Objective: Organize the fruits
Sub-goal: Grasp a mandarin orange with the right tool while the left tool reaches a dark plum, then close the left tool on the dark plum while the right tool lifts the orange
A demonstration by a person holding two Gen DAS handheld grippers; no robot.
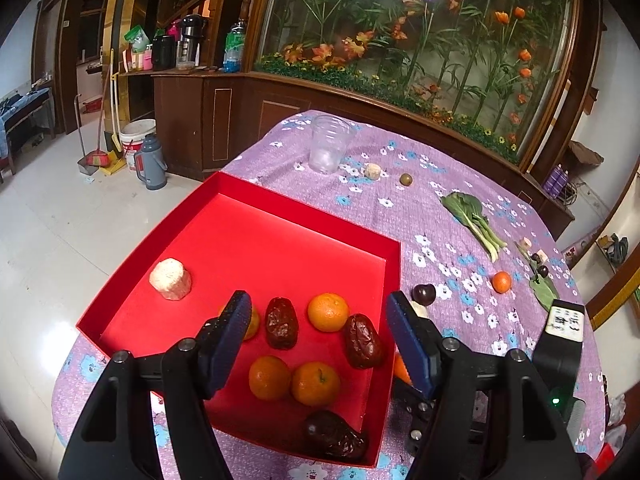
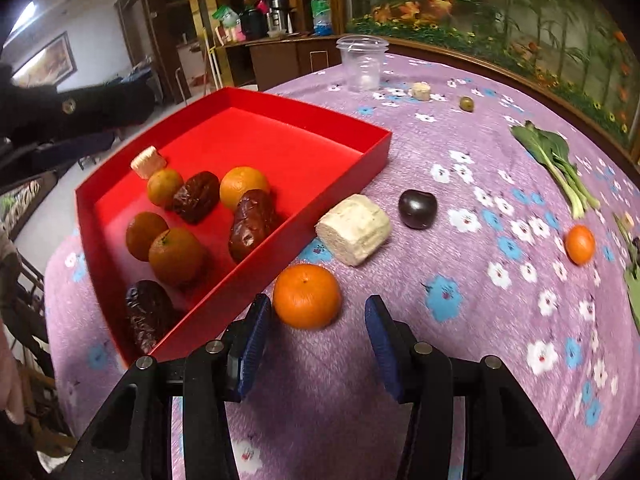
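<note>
Left wrist view shows a table under a purple flowered cloth (image 1: 400, 216), with a glass case of flowers (image 1: 420, 32) and dark wood cabinets behind and a pale tiled floor to the side. A red box (image 1: 280, 220) sits at the table's near left edge, holding four oranges (image 1: 328, 312), three dates (image 1: 281, 328) and a pale chunk (image 1: 171, 279). The left gripper (image 1: 318, 316) hovers over the box, jaws open and empty. The right gripper (image 2: 318, 316) is low over the cloth, jaws open, an orange (image 2: 307, 295) lying just ahead between the fingertips beside the box's outer wall. Only the right wrist view shows this orange whole, and a pale block (image 2: 354, 229) and dark plum (image 2: 418, 209) past it.
</note>
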